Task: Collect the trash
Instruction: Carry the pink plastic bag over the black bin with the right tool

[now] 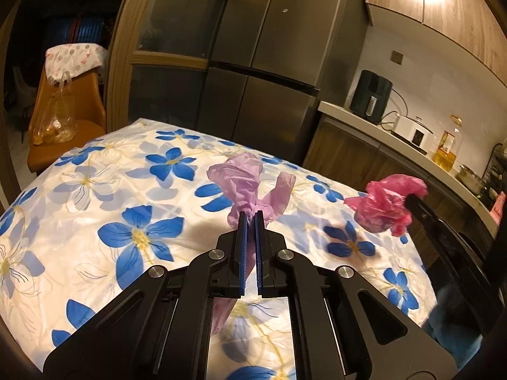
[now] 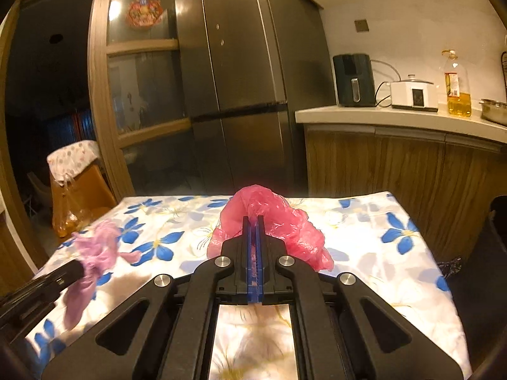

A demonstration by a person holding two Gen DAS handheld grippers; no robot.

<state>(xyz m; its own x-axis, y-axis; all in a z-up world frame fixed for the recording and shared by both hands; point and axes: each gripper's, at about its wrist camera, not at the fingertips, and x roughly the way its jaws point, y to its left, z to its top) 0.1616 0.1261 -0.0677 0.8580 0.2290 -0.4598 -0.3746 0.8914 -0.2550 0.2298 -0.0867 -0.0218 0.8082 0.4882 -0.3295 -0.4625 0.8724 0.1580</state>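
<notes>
Our left gripper [image 1: 250, 213] is clamped tight on the lilac bag [image 1: 244, 180], lifted mid-frame above the floral tablecloth [image 1: 95, 209]; our right gripper [image 2: 253, 218] pinches the pink bag [image 2: 269, 221], center frame, with the fridge [image 2: 240, 79] behind and the oil bottle [image 2: 458, 85] upper right.

Both claws [image 1: 251, 213] [image 2: 253, 218] seemingly clamped, level.
</notes>
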